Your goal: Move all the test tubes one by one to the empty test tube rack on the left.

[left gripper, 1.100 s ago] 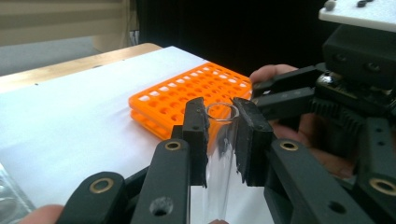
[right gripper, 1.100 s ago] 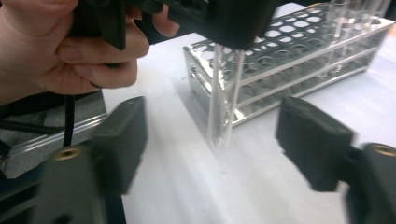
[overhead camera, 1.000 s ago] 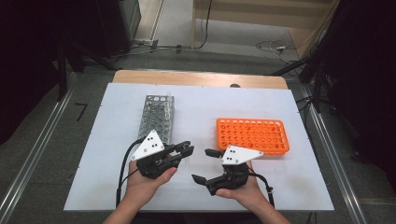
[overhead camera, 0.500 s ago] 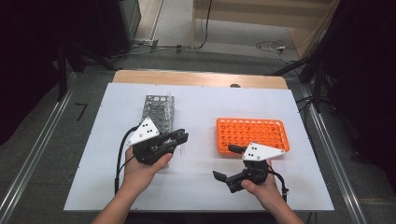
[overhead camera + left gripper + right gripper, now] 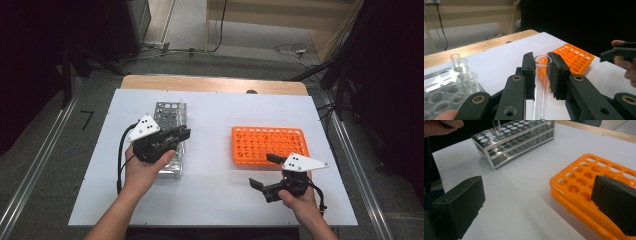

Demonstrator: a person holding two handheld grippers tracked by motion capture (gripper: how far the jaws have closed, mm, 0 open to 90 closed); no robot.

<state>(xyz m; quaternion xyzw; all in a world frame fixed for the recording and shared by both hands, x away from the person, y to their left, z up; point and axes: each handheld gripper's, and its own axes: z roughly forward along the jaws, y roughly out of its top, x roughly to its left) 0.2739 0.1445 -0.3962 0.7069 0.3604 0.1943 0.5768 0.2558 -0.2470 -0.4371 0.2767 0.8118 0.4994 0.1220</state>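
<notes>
I see the left gripper (image 5: 541,75) fingers pinching a clear glass tube (image 5: 541,85), upright, rim level with the fingertips, held over the metal rack (image 5: 170,140) on the table's (image 5: 215,210) left half. More tubes (image 5: 461,66) stand in that rack. Right gripper (image 5: 264,172) fingers spread wide, nothing between them, just beside the near edge of the orange rack (image 5: 268,145).

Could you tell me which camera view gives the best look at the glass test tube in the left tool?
The left gripper view: the glass test tube stands upright and close between the left tool's jaws. The right gripper view catches its lower end; I cannot make it out in the high view.
</notes>
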